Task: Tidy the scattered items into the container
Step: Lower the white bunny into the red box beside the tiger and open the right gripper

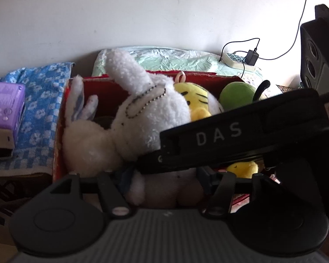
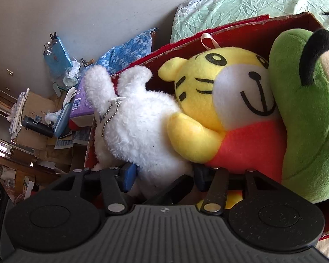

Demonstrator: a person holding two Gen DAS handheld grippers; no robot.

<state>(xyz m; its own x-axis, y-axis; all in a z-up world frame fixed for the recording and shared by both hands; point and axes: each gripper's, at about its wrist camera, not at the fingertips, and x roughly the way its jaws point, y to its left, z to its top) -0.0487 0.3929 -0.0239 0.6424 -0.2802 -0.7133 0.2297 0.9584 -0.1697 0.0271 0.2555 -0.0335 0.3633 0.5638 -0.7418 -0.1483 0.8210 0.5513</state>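
White rabbit plush [image 2: 140,118] sits between right gripper [image 2: 162,176] fingers.

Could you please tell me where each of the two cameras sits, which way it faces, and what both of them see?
Left wrist: rides on the left gripper, facing over the red box toward the wall; its jaws straddle the white plush rabbit, and the right gripper's black body crosses in front.
Right wrist: rides on the right gripper, facing into the box from close by; its jaws flank the rabbit's lower end, by the yellow tiger plush.
Shared: box, rabbit, tiger, green plush, purple packet.
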